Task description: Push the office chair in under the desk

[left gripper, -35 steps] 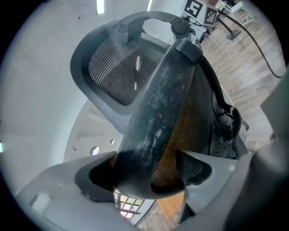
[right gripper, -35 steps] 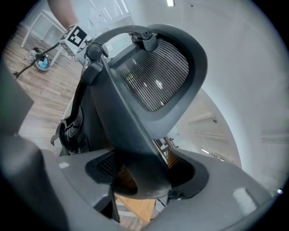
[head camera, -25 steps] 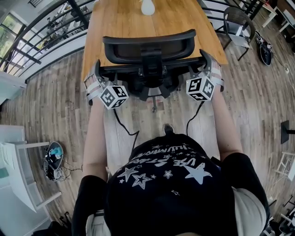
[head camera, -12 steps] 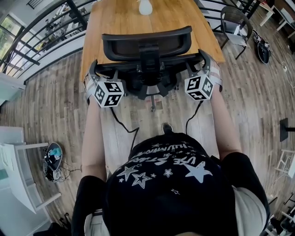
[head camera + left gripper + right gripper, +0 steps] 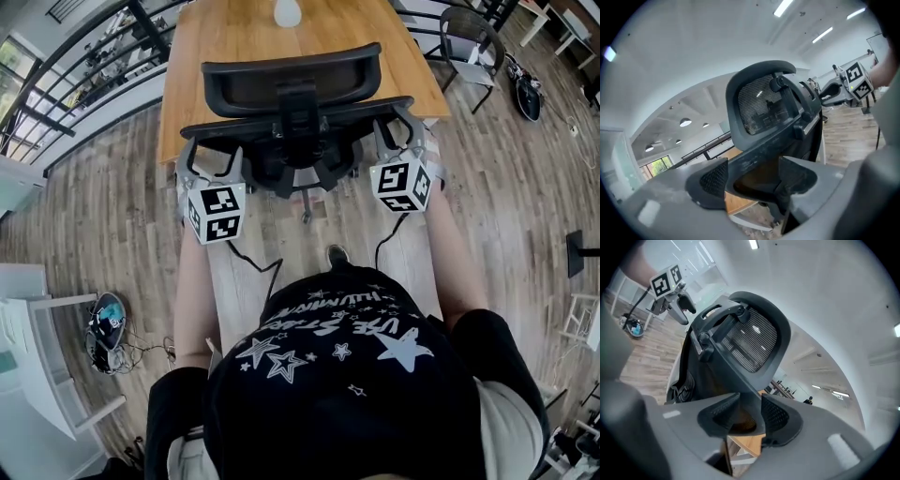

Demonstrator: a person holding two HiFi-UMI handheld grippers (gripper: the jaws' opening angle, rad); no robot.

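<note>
The black office chair (image 5: 291, 80) stands with its mesh back against the front edge of the wooden desk (image 5: 216, 37). My left gripper (image 5: 208, 155) is at the chair's left armrest (image 5: 202, 131). In the left gripper view that armrest (image 5: 759, 157) runs between the jaws of the left gripper (image 5: 754, 178), which are closing and still stand wide. My right gripper (image 5: 397, 131) is at the right armrest (image 5: 389, 103). In the right gripper view the right gripper (image 5: 750, 413) has its jaws closing, and both pads lie against the armrest edge (image 5: 749, 404).
A white object (image 5: 287, 12) sits on the desk's far part. A black railing (image 5: 84, 66) runs at the left, and another chair (image 5: 469, 42) stands at the upper right. White furniture (image 5: 37, 337) and a cable tangle (image 5: 108, 319) lie at the lower left.
The chair and desk have shifted a little further up the head view. The left gripper's marker cube now sits lower and further left. The right gripper stays at its armrest.
</note>
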